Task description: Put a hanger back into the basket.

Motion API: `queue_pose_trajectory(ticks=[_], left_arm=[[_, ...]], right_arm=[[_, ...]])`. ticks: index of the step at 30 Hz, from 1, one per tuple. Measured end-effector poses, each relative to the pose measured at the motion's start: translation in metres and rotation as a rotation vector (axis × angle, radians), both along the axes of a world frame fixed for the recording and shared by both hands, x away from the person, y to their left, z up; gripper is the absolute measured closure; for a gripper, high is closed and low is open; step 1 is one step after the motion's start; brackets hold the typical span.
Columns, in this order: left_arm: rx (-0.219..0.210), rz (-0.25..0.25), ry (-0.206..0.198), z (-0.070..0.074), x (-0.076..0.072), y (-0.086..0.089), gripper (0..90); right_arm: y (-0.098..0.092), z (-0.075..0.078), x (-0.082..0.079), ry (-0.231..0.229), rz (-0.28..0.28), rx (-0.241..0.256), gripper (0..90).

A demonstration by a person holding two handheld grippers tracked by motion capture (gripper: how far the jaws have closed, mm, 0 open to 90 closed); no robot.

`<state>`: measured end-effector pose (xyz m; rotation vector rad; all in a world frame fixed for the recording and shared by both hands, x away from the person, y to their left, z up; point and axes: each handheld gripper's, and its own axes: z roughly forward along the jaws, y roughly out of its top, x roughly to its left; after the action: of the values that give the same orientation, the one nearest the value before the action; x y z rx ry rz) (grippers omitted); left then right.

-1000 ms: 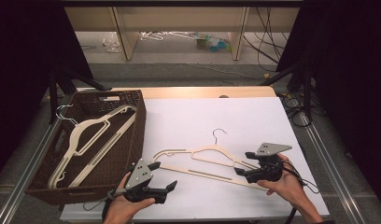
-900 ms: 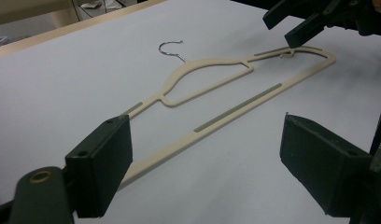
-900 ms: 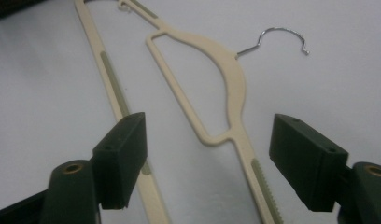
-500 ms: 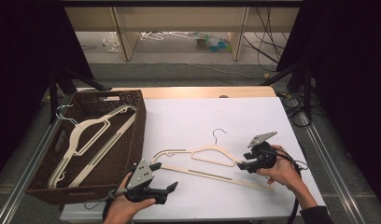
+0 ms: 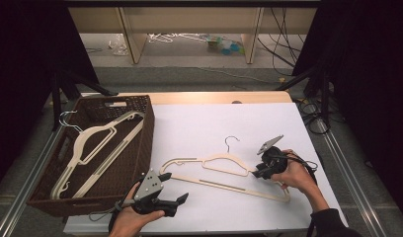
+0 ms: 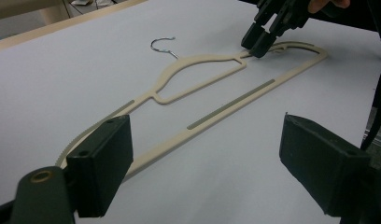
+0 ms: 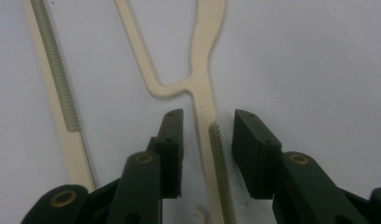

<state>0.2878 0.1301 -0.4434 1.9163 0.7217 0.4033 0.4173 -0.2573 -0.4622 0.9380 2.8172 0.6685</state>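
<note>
My right fingers [image 7: 200, 154] stand released, straddling the shoulder arm of the cream plastic hanger [image 5: 224, 170] just below the fork, where its ribbed grip strip starts; the arm runs between the two pads and neither presses on it yet. To take it well, I judge I should keep the arm centred in the gap, sink until the pads are level with its sides, then close squarely so the thin plastic neither twists nor skids on the white counter [image 5: 204, 123]. My left fingers [image 6: 205, 158] are spread wide too, holding nothing, hovering low near the hanger's other end; closing them on that end could steady the lift. The hanger lies flat on the counter in front of me, wire hook pointing away. At my left stands the brown wicker basket [image 5: 145, 148], another hanger [image 5: 91, 148] already inside.
</note>
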Motion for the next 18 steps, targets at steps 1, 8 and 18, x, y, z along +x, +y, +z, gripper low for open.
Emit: queue_pose_trajectory(ticks=[1, 8, 18], left_arm=[[-0.002, 0.004, 0.005, 0.000, 0.000, 0.000, 17.5], [-0.011, 0.009, 0.018, -0.002, 0.001, 0.000, 17.9], [0.006, 0.008, 0.016, -0.002, 0.003, 0.000, 18.2]], right_arm=[[0.001, 0.000, 0.001, -0.007, 0.005, -0.018, 68.9], [0.008, 0.003, 0.000, 0.009, 0.029, -0.080, 75.9], [0.009, 0.002, 0.002, 0.043, 0.045, -0.079, 77.4]])
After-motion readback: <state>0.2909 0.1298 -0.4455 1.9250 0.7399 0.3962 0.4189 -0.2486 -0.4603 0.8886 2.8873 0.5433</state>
